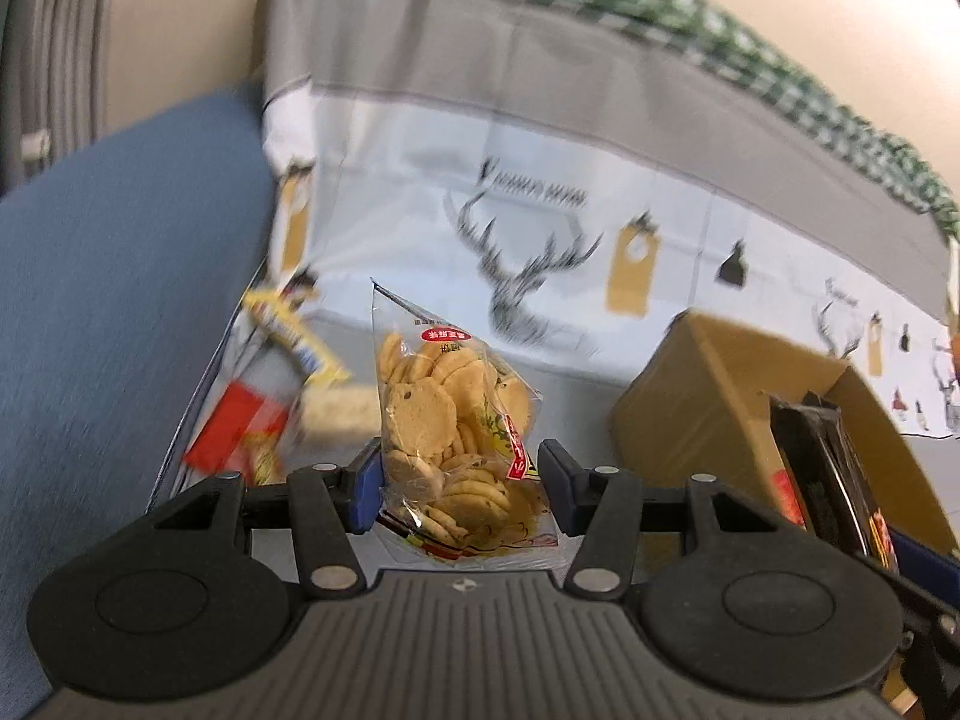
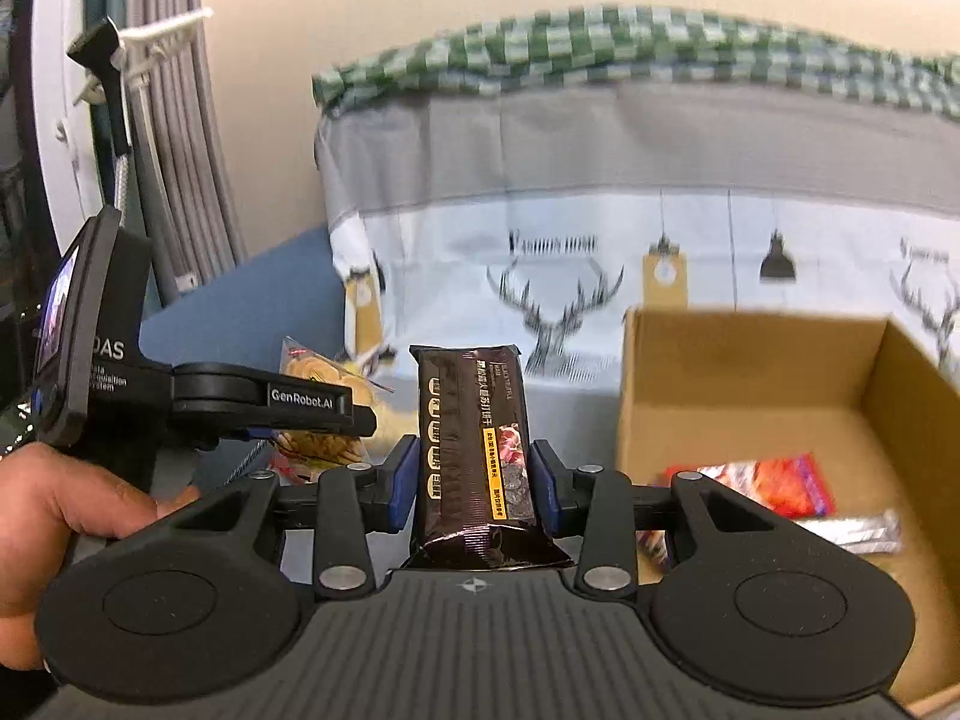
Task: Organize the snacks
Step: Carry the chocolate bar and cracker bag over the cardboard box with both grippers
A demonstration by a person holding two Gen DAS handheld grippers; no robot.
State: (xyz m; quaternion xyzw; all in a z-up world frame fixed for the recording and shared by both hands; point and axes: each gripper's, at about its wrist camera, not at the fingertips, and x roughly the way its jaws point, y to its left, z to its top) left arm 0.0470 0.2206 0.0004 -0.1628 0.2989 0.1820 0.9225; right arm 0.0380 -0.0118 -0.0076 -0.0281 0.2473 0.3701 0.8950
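1. We find the left tongs (image 1: 461, 483) closed partway on a clear bag of round biscuits (image 1: 447, 420). The blue pads (image 1: 367, 483) press its lower part from both sides, and the bag stands upright above them, lifted clear of the worktop (image 1: 576, 405).

2. We find the right tongs (image 2: 474, 483) closed partway on a dark snack pack (image 2: 474, 444). The pads bear on both long sides of the pack, which stands upright with its crimped end nearest the camera.

3. In the right wrist view, a hand (image 2: 54, 516) grips the left tool at the left edge; the biscuit bag shows beyond its arm.

4. An open cardboard box (image 2: 750, 360) sits to the right of both tongs. In the right wrist view it holds a red packet (image 2: 780, 483) and a silver wrapper (image 2: 852, 531) on its floor.

5. In the left wrist view, further snacks lie at the far left on the worktop: a yellow packet (image 1: 294, 333), a red packet (image 1: 231, 435) and a pale bar (image 1: 339, 414). All are blurred; we cannot read their labels.

6. A deer-print cloth (image 1: 540, 252) hangs behind the worktop, with a green checked fabric (image 2: 600, 48) along its top edge.

7. A blue surface (image 1: 120, 300) lies to the left of the worktop.
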